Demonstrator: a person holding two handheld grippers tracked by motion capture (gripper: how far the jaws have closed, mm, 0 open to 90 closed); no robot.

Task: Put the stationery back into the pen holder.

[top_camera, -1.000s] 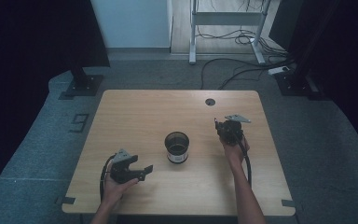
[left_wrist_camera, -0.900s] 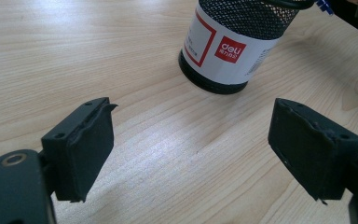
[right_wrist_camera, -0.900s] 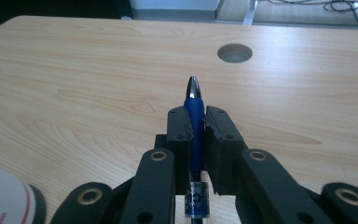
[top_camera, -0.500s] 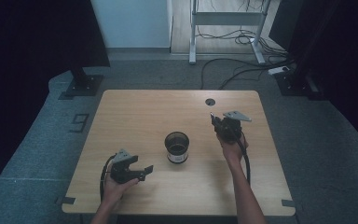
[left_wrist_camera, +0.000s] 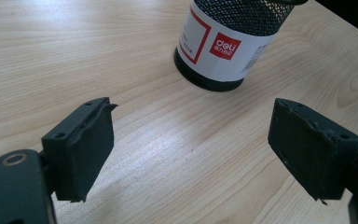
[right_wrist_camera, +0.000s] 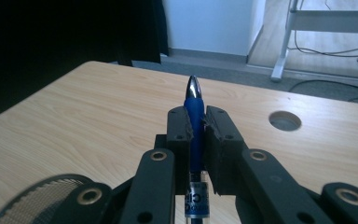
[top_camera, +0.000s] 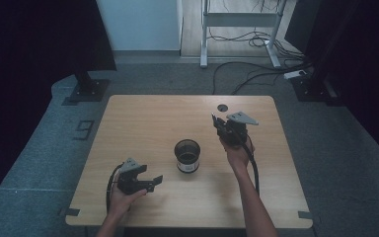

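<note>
Right gripper [right_wrist_camera: 196,135] clamped on blue plastic pen [right_wrist_camera: 194,116], raised at 3 o'clock of black mesh pen cup [top_camera: 187,155], likely for dropping in. Left gripper [left_wrist_camera: 191,154] idle at 8 o'clock, jaws apart, empty.

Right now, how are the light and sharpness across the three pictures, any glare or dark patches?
High view: dim and even, black at both side edges, the pale wooden table readable. Left gripper view: bright, soft sheen on the wood, the black mesh pen cup crisp. Right gripper view: the blue pen sharp, its metal tip glinting, the left background black.
</note>
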